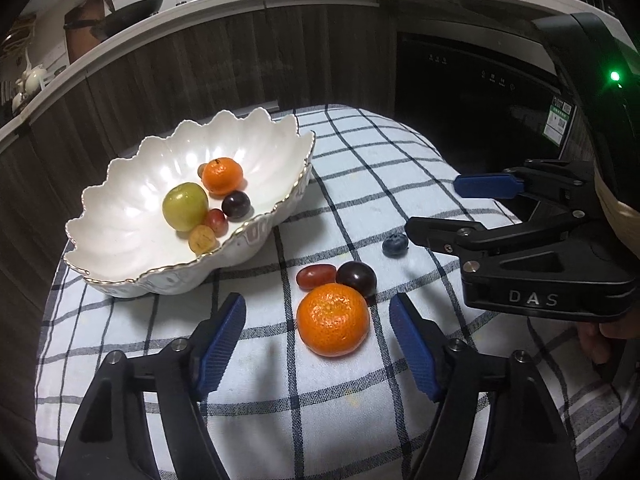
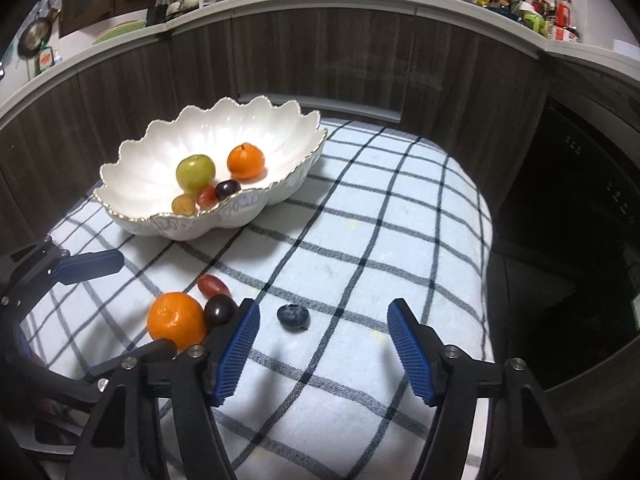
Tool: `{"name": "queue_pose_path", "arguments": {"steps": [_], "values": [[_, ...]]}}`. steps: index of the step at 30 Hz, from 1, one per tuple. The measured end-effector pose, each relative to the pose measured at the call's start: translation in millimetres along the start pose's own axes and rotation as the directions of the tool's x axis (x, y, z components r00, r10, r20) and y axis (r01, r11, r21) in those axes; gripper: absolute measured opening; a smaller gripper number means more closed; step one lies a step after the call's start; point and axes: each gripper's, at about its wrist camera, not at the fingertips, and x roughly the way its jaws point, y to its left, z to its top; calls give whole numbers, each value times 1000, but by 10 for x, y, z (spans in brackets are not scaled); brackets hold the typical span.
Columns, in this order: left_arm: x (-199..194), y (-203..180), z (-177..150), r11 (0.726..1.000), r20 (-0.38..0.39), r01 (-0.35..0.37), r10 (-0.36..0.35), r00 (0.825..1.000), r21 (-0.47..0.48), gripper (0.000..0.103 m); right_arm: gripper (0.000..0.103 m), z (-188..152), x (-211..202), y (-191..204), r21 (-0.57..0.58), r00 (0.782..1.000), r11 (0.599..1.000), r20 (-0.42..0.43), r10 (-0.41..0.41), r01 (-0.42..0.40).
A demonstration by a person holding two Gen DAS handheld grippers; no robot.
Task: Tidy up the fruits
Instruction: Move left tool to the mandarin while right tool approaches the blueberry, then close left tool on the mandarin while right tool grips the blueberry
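Four fruits are counted loose on the checked cloth (image 1: 360, 152): one mandarin (image 1: 333, 319), one dark plum (image 1: 357, 277), one red grape tomato (image 1: 315, 276), one blueberry (image 1: 395, 244). The mandarin, plum and tomato are clustered and appear to touch one another; the blueberry is set apart to their right.

In the scalloped white bowl (image 1: 120, 184), placed at the far left of the cloth, six more are seen: one second mandarin (image 1: 222, 175), one green apple (image 1: 185, 206), one dark plum in the bowl (image 1: 236, 204), one red grape in the bowl (image 1: 217, 220), one yellowish-brown small fruit (image 1: 202, 239), and one small brownish piece (image 1: 202, 169) partly hidden behind the bowl's mandarin, kind not determinable.

Left gripper (image 1: 318, 344): pointed steeply down at the cloth, jaws held at a medium gap on either side of the loose mandarin. Clear space is visible between each blue pad and the peel, so nothing is gripped.

Right gripper (image 2: 323, 347): pitched down likewise, jaws at a medium gap. The blueberry (image 2: 293, 317) lies just ahead of the fingertips, nearer the left finger (image 2: 236, 350), not touched. The loose plum (image 2: 219, 309) is partly covered by that finger in the right wrist view; contact cannot be determined.

The two grippers are held side by side and close together; each is visible in the other's camera. Part of a hand (image 1: 596, 340) is seen under the right gripper's body.
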Motion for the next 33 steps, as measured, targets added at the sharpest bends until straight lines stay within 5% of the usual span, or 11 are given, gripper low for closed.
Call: {"name": "queue_pose_path", "arguments": {"steps": [11,26,33], "values": [[161,13,-61,1000,-36,26,-26,999,-7,60,47,-71,239,68,-22,998,998,-47,50,-51],[296,43,-90,997,-62,80,-81,995,-24,46,38,-59,430,126,-30,993,997,-88,74,-77],[295,36,-93,996,-62,86,-87,994,-19,43,24,-75,480,132,-25,992,996,-95,77,-80]]}}
